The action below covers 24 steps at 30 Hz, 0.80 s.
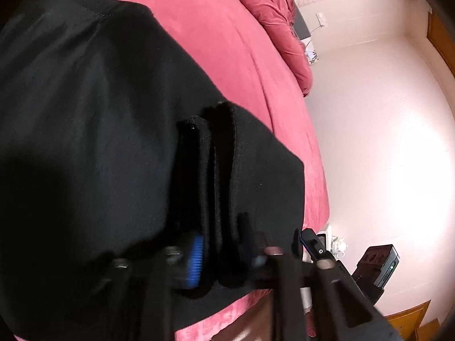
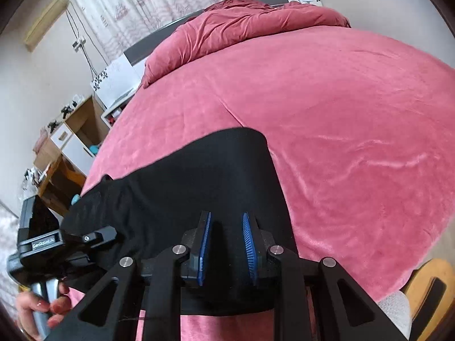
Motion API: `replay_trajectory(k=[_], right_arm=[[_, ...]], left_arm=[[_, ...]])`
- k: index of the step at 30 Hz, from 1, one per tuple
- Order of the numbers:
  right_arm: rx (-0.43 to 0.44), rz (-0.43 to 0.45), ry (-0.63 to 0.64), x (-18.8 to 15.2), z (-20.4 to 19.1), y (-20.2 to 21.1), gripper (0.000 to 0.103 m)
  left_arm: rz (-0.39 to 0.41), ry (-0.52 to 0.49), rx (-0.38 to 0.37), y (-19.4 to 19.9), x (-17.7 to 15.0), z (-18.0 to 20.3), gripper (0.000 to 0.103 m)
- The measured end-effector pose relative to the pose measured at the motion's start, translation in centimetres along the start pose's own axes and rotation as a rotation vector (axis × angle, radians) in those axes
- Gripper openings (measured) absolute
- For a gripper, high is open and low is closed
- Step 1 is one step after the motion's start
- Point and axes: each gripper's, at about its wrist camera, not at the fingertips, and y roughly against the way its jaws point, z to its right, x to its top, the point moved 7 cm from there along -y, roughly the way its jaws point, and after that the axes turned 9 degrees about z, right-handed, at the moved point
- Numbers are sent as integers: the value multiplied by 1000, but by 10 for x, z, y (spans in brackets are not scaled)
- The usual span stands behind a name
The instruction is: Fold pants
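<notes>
Black pants [image 2: 199,176] lie folded on the pink bed cover [image 2: 341,108], near its front edge. My right gripper [image 2: 226,218] is shut on a bunch of the black cloth between its blue pads [image 2: 206,250], and the cloth hangs below the jaws. In the left wrist view the pants [image 1: 85,113] fill the left half. There my left gripper [image 1: 221,227] is shut on several stacked folds of the cloth; one blue pad [image 1: 196,261] shows and the other finger is hidden under fabric. A hand [image 2: 37,309] holds the left gripper [image 2: 91,238] at the pants' left edge.
A crumpled pink duvet [image 2: 250,20] lies at the head of the bed. Wooden shelves with small items [image 2: 71,130] stand left of the bed. Pale floor [image 1: 384,142] runs along the bed's side. A wooden seat [image 2: 426,278] stands at the front right corner.
</notes>
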Motion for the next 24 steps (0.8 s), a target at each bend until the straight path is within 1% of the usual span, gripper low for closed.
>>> replay_trajectory(k=[2,4,6,7,9,10,13,14,16,17,19,20,21,22,24], right_arm=[[4,5,-5,3,-2,3,25],[19,10,5,7,-8,2,25],[5,-9,29,1,-8,-1,25],[7,-20,25,-2,-6,-5,24],[-24,-78,-10,-16,3,-19,17],[-31,-95,-20,-20,6,-22,15],[-30,-105,-63,-22,14,-26,10],[-30,-106,-68,-22,15,-27,8],[-32,-100,-66,-22,16,-26,8],[-38,-96,-61,-22,15,-26,8],[-60,-86,-48,-20,10,-22,10],[-64,-77,-39,-18,5,-18,14],[-65,-67,-28,-16,1,-15,15],[-61,-52,-3,-12,-8,-9,15],[-42,-38,42,-10,-23,-4,15]], left_arm=[[29,-28,-52,13,3,11,14],[52,-88,-64,27,5,21,12],[66,-148,-27,33,3,22,12],[59,-165,11,30,-1,15,12],[25,-164,64,18,-9,-1,12],[22,-165,88,13,-13,-11,13],[64,-129,29,10,-17,-23,15],[73,-148,29,10,-20,-22,15],[89,-193,46,13,-27,-18,17],[95,-195,47,14,-31,-15,19],[107,-164,45,19,-33,-14,21],[112,-151,43,24,-36,-16,23],[121,-144,54,31,-38,-17,27],[132,-146,65,38,-41,-18,29],[152,-150,62,52,-46,-17,29]])
